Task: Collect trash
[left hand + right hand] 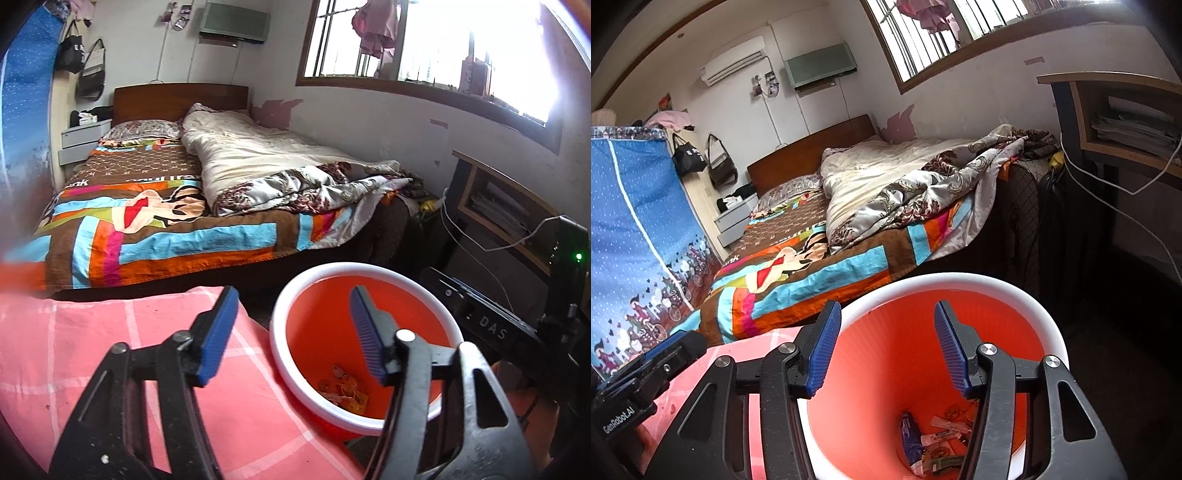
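Home bedroom; bed [166, 206], wardrobe [635, 229]

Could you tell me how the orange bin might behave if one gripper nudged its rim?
The orange bin looks like thin plastic holding only a few wrappers, so it is probably light and would slide or tip easily. Its white rim looks smooth, so it may be slippery to pinch.

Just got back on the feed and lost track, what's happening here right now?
Both grippers are open and empty over the orange trash bin. The right gripper points straight down into it, where wrappers and other trash already lie at the bottom. The left gripper hangs at the bin's edge, partly above the pink checked cloth. Nothing is being carried at this moment.
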Tool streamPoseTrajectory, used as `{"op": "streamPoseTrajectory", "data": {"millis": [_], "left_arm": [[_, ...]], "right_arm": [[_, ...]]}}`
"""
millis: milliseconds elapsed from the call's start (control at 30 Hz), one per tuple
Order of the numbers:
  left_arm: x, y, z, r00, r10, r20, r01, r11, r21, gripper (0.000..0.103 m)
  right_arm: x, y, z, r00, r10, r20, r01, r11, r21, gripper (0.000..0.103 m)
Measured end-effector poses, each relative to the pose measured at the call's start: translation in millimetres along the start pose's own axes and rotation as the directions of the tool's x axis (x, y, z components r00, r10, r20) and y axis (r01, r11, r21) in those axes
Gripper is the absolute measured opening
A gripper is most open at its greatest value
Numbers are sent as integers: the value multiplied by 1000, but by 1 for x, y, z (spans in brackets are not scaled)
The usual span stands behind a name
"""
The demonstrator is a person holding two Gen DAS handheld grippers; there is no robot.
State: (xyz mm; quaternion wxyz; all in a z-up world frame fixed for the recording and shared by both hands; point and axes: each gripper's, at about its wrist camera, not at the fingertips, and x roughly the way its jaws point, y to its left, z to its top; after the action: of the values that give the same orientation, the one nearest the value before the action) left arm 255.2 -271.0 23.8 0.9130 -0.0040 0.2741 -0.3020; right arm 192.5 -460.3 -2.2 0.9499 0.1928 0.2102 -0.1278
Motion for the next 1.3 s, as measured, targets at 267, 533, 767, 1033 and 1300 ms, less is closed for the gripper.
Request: {"op": "streamPoseTrajectory", "data": {"millis": [267,533,767,1033,1300], "left_arm": [[-1,5,-3,1000,28,15,-28,1000,-9,75],[-5,9,-3,998,62,34,-61,998,-18,80],[-11,11,-5,992,105,75,-105,994,-9,89],[-20,22,-4,987,139,86,-136,990,-41,89],[-45,33,-7,981,158,113,-153,987,-55,89]], "right_arm": [[-2,1,1,1000,-4,7,4,1000,1,68],[-2,3,2,1000,-27,8,27,1000,-14,75],[-1,2,2,999,-48,14,48,999,-13,88],[-14,2,4,996,-54,67,54,999,5,103],[-26,19,1,995,-45,88,49,998,-44,103]]}}
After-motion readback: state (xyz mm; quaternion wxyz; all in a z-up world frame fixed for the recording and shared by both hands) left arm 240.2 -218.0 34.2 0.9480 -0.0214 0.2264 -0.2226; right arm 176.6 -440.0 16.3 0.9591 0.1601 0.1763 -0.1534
